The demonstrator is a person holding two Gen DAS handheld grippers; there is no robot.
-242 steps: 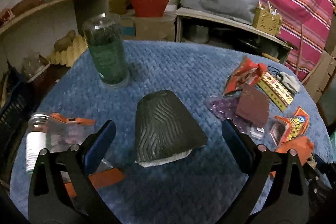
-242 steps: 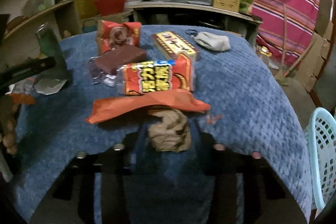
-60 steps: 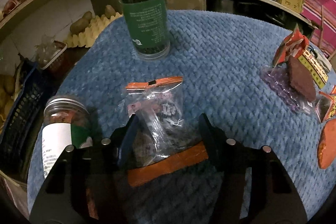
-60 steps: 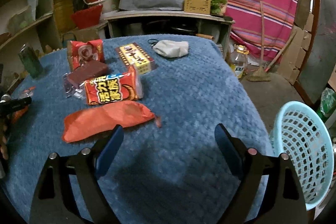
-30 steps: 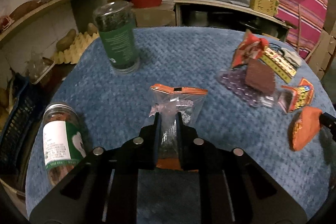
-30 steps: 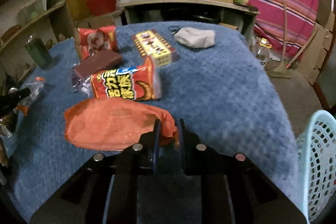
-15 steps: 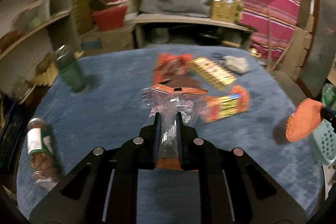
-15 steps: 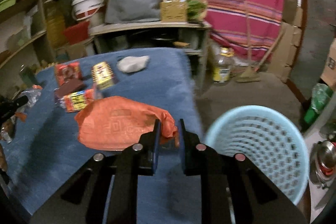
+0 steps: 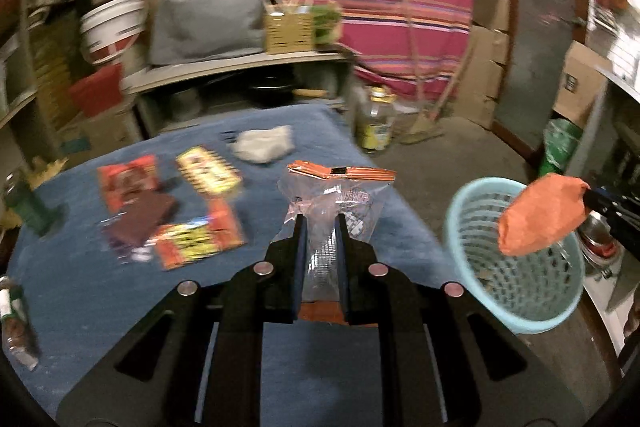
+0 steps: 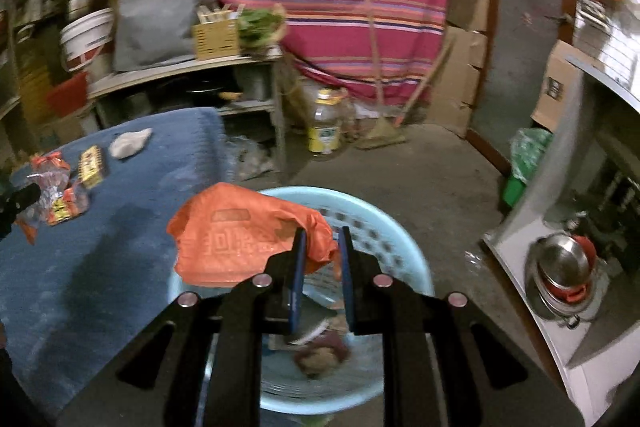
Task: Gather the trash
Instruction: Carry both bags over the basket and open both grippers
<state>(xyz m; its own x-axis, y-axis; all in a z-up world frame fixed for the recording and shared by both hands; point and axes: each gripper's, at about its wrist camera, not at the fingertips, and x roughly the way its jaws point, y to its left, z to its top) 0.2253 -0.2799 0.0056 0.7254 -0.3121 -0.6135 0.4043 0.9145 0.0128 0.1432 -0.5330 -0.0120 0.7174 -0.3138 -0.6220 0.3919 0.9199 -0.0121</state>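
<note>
At the far left of the left wrist view, a green jar (image 9: pixel 25 205) stands near the edge of the blue-covered desk (image 9: pixel 92 291), and a labelled jar (image 9: pixel 14 323) lies on its side closer to the camera. Further right, wrappers are scattered on the cloth: a red packet (image 9: pixel 127 181) with a brown packet (image 9: pixel 141 221) partly over it, a yellow box (image 9: pixel 208 171), an orange-and-yellow snack bag (image 9: pixel 200 241) and, toward the far edge, a crumpled grey cloth (image 9: pixel 262 145). In the middle, the left tongs (image 9: pixel 320 227) are clenched on a clear plastic bag (image 9: pixel 340 199) with an orange strip along its top, holding it up above the desk. To the right of the desk, on the floor, sits a light blue basket (image 9: pixel 472 251); the orange bag (image 9: pixel 540 217) hangs over its opening. In the right wrist view, the desk (image 10: pixel 100 267) fills the left side with the same wrappers far off, and the left tongs' clear bag shows at the left margin. At centre, the right tongs (image 10: pixel 322 239) are pinched closed on a corner of the orange bag (image 10: pixel 240 239), which spreads out to the left of the fingers, above the near-left rim of the basket (image 10: pixel 400 239). Inside the basket lie a few blurred scraps, one of them brownish. Further right on the floor are a yellow-labelled bottle (image 10: pixel 326 125), a green bag (image 10: pixel 528 155) and a steel pot (image 10: pixel 562 267).
</note>
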